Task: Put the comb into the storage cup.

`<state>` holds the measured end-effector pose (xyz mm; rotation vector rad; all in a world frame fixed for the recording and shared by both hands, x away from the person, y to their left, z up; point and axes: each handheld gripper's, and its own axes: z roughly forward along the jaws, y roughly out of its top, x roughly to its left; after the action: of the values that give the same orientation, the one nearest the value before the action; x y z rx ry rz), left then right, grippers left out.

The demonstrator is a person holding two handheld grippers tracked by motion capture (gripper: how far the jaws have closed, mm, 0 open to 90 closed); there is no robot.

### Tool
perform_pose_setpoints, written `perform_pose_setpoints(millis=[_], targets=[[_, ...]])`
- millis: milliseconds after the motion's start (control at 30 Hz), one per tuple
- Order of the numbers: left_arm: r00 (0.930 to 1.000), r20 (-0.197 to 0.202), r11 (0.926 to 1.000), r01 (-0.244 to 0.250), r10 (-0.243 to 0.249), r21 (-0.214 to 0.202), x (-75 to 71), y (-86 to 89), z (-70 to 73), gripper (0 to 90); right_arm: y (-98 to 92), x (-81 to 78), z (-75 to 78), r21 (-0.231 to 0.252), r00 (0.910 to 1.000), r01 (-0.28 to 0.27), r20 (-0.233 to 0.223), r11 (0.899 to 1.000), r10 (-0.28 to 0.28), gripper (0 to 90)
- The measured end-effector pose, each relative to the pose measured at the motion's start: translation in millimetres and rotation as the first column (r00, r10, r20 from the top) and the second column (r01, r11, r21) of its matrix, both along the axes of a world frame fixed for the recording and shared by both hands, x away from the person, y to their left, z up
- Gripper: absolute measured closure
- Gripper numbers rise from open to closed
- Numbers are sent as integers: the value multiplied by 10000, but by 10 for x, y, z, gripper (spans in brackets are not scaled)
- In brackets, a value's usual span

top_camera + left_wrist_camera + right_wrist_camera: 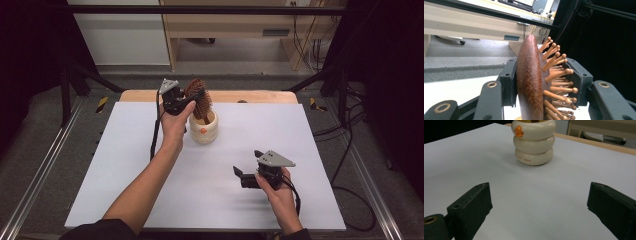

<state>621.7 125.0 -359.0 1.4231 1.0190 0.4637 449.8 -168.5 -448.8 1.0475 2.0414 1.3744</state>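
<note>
Hairbrush (530,80): reddish-brown wood, oval paddle head with a smooth, finely speckled, domed back; front face studded with light wooden pins, each ending in a small ball tip. It stands head-up at the far middle of the table, its lower end down inside the cream holder (203,128).

Holder: glossy ceramic or plastic, shaped like three stacked rounded rings, small orange mark on the top ring, faint orange lettering on the bottom one, open top.

Left gripper (186,101): black jaws clamped across the brush head, one pad flat on the domed back, the other against the pin side. Part-closed width, holding the brush. Grey three-cornered plate on top, cable trailing down along the forearm.

Right gripper (539,202): jaws spread wide, nothing between them, matte black pads with slightly worn corners. It sits low over the near right part of the table, well apart from the holder, pointing toward it.

Table (125,165): pale, matte, flat sheet with a light wooden strip showing along the far edge. Bare surface all round the holder; near-left and centre areas open. Holder sits near the far edge, well clear of both side edges. Dark frame rails run along both sides of the table.
</note>
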Motion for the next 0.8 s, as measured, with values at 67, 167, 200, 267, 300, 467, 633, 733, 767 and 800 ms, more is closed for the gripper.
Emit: perform_pose_setpoints(millis=[67,167,200,267,300,467,633,733,767,800], targets=[[10000,-17,10000,-18,18,-2,3,7,-2,487,-2,-2,1,13,10000,12,34,10000,-12,59],[10000,-42,10000,-22,22,-18,9,13,-5,486,-6,-2,4,10,10000,14,28,10000,-14,60],[10000,-40,10000,-26,27,8,14,19,-7,485,-8,-1,4,15,10000,12,27,10000,-12,59],[10000,-43,10000,-29,29,-13,16,22,-10,485,-11,1,4,14,10000,-2,37,10000,2,60],[10000,-54,10000,-28,28,-19,17,25,-12,485,-12,0,4,18,10000,9,33,10000,-9,59],[9999,-112,10000,-74,73,-53,26,52,-21,481,-17,-2,7,32,10000,8,46,10000,-8,59],[9999,-149,9999,-90,88,-135,28,76,-33,480,-10,-2,5,43,10000,-4,24,10000,3,59],[9998,-167,9998,-104,102,-149,32,85,-37,478,-10,0,4,45,10000,-3,40,10000,2,59],[9998,-168,9998,-109,106,-155,32,86,-38,478,-12,0,5,49,10000,-8,39,10000,8,58],[9998,-165,9998,-104,102,-145,33,88,-38,478,-12,0,5,58,10000,-4,30,10000,3,59]])
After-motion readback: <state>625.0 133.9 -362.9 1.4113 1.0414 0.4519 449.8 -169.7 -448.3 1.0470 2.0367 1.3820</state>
